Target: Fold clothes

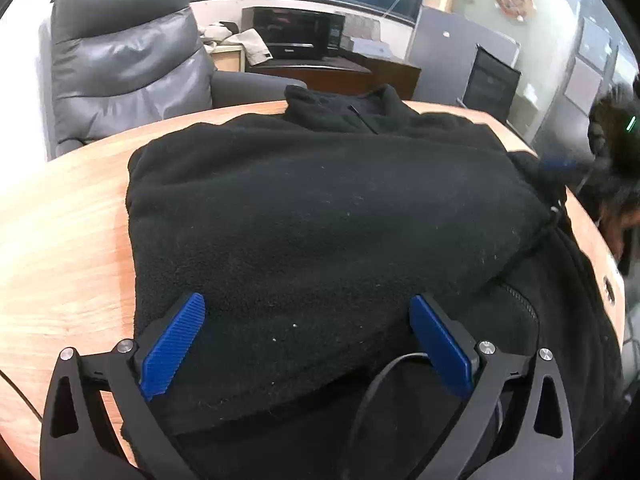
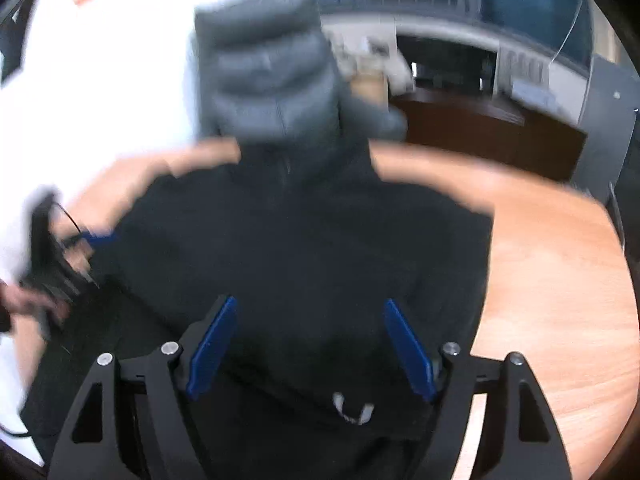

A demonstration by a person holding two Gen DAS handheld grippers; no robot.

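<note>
Black fleece jacket (image 1: pixel 320 216): lies partly folded on the wooden table (image 1: pixel 72 216), collar at the far edge.
Free room: bare wood on the left and the far right of the jacket.
Left gripper (image 1: pixel 308 340): jaws wide apart over the near hem, holding nothing.
Right gripper (image 2: pixel 310 344): jaws spread, empty, above the jacket; view is blurred.
Chair (image 1: pixel 128 60): grey, beyond the far edge.

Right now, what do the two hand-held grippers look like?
Both match: the left hand-held gripper and right hand-held gripper have black frames with triangular cut-outs, silver bolts and ribbed blue pads. A black cable loops by the left one.
</note>
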